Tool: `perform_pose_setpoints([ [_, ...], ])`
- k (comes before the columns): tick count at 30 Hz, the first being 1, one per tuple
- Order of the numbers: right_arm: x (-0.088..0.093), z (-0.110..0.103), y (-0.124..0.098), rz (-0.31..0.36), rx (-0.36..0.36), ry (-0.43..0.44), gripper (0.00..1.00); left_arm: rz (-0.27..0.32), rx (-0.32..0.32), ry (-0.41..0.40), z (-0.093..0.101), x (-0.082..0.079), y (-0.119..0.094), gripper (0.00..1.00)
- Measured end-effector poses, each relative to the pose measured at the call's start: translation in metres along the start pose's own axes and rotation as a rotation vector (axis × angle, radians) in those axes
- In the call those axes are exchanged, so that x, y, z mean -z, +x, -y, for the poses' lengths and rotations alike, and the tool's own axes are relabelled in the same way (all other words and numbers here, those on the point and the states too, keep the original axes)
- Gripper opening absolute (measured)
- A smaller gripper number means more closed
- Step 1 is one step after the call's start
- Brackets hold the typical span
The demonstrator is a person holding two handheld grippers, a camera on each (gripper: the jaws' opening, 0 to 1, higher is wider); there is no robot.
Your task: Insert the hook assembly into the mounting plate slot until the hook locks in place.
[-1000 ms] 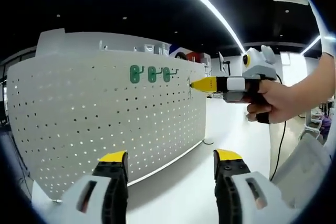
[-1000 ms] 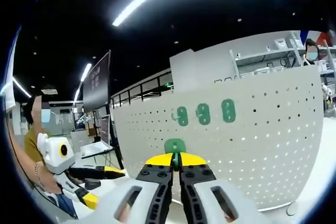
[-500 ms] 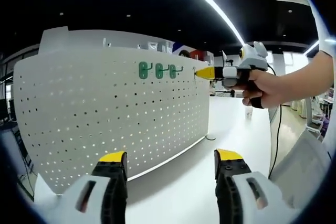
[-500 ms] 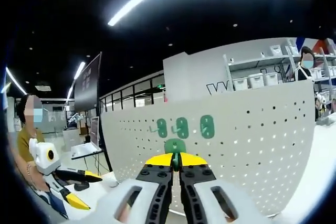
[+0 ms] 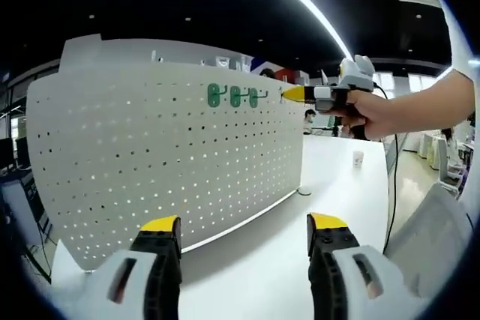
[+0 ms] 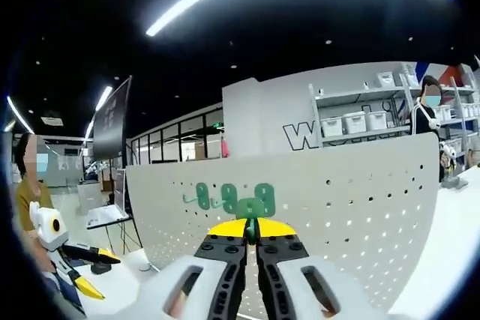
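The right hand-held gripper (image 6: pixel 251 231) is clamping its jaws on a green hook assembly (image 6: pixel 260 201), which is sitting just in front of the white perforated mounting plate (image 6: pixel 352 207), near its top edge and beside the green hooks (image 6: pixel 214 197) already mounted there. The left gripper view is showing this from the side: the right hand-held gripper (image 5: pixel 291 94), gripped by a person's hand (image 5: pixel 367 114), is pointing its yellow tips at the mounting plate (image 5: pixel 150 162) just right of 3 green hooks (image 5: pixel 234 97). The left hand-held gripper (image 5: pixel 245 224) is holding nothing, its jaws spread wide above the white worktop (image 5: pixel 330 177). A small cup (image 5: pixel 358 158) is standing on the worktop well behind. The right gripper view is showing shelving with white bins (image 6: pixel 352 120) beyond the plate.
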State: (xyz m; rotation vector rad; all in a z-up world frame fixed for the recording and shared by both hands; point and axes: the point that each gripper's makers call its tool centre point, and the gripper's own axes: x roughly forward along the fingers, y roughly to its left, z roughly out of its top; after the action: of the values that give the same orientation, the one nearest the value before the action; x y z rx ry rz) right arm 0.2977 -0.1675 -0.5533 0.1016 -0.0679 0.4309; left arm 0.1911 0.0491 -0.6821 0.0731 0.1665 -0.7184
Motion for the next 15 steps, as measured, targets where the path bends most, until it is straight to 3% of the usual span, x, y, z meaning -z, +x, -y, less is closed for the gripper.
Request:
perform_pose_setpoints([
  [15, -0.008, 0.023, 0.014, 0.013, 0.051, -0.04, 0.0, -0.013, -0.024, -0.011, -0.01, 0.007, -0.012, 0.7],
])
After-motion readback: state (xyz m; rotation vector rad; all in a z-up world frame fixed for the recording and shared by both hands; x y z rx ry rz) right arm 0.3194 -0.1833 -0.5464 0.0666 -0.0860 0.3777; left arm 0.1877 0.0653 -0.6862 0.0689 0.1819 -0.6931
